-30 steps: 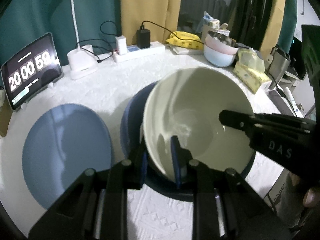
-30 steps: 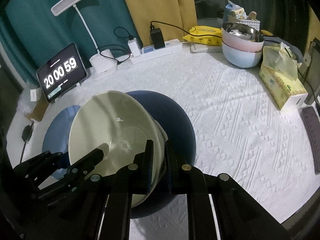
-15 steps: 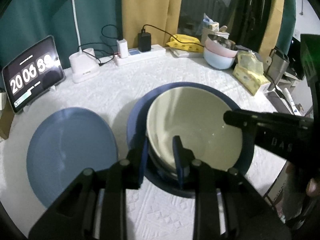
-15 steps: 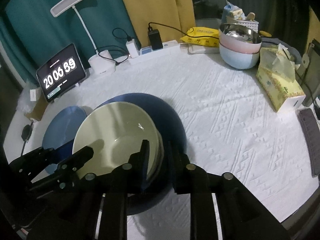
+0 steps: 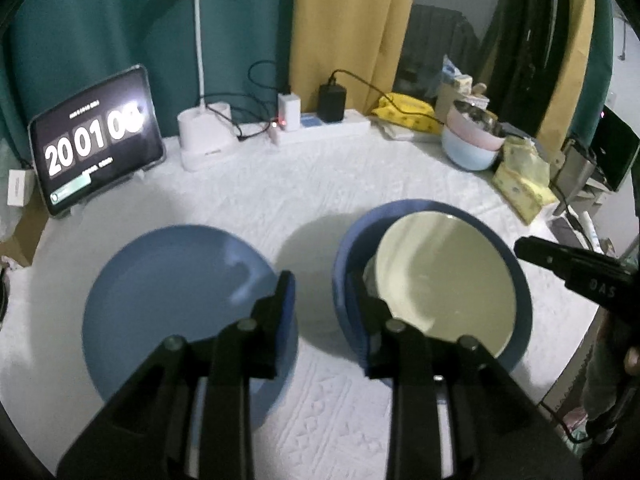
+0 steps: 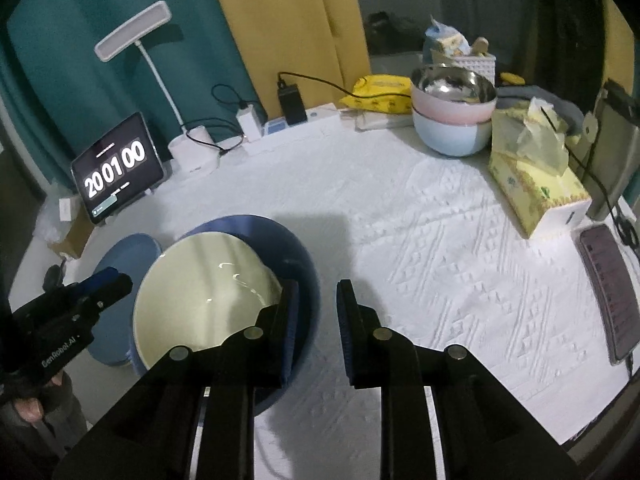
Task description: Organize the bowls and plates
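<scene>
While both claws gape, one cream bowl (image 5: 444, 276), two blue plates.

cream bowl (image 5: 444, 276) | blue plate (image 5: 176, 284) | white embossed tablecloth (image 6: 440, 240)

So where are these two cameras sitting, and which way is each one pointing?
Left wrist: rides on the left tongs, looking forward over the table toward the blue plate and the cream bowl; its own open fingers show, plus the right tongs.
Right wrist: rides on the right tongs, facing the same table; its open fingers show, plus the left tongs.
Shared: bowl, plate, clock tablet, lamp.
</scene>
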A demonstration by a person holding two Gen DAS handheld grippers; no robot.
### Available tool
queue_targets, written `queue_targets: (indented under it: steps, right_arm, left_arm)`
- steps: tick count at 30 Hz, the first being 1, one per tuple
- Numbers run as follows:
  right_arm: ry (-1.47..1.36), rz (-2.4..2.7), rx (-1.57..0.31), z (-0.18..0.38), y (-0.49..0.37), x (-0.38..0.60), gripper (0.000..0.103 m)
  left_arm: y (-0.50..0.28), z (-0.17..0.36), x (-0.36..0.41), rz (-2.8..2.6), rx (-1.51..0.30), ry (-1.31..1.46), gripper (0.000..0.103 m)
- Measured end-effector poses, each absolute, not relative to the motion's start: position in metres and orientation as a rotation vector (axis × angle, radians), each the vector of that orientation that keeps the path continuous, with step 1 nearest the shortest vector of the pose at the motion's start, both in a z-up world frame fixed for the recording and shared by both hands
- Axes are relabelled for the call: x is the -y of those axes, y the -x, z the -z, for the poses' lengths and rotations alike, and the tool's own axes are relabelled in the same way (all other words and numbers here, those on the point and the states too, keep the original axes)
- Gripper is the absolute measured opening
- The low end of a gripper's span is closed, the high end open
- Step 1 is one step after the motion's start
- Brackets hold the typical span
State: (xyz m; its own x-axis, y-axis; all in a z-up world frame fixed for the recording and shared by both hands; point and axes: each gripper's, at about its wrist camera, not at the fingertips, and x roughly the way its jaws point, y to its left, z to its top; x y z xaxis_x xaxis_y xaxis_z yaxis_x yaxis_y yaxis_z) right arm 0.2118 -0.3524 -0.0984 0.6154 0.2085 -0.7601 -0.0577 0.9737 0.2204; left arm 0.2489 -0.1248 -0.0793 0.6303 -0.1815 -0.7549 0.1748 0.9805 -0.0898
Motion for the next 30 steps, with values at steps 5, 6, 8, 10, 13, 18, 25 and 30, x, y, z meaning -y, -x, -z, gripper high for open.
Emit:
queue_targets:
  steps: [5,6,8,10,13,18,25,30]
  right_arm:
    - [-0.211,-0.173,-0.919,0.112,-0.216,0.357,0.021]
    - [-0.211,-0.178,-0.922,0.114,-0.217,0.356,0.021]
    - [-0.213,-0.186,-0.926,0.117,-0.218,0.356,0.021]
    - [-0.218,-0.192,-0.929,0.120,-0.220,0.357,0.021]
    - [-0.223,-0.204,-0.936,0.126,-0.223,0.355,0.022]
    - [-0.211,-0.191,-0.936,0.133,-0.226,0.351,0.025]
    - [-0.235,-0.105,-0.918,0.136,-0.222,0.352,0.037]
    - [-0.289,-0.160,-0.920,0.136,-0.222,0.355,0.013]
  left_arm:
    - [-0.256,0.089,0.131,0.219,-0.892,0.003,0.029]
    - [-0.257,0.090,0.133,0.221,-0.894,-0.002,0.029]
    - [-0.258,0.091,0.135,0.208,-0.892,-0.016,0.029]
    - [-0.261,0.097,0.136,0.205,-0.916,-0.027,0.029]
    - [-0.262,0.107,0.137,0.210,-0.927,-0.035,0.029]
    - [-0.264,0.111,0.139,0.243,-0.921,-0.057,0.029]
    - [-0.264,0.115,0.134,0.275,-0.911,0.009,0.026]
    - [-0.259,0.112,0.144,0.291,-0.892,-0.030,0.012]
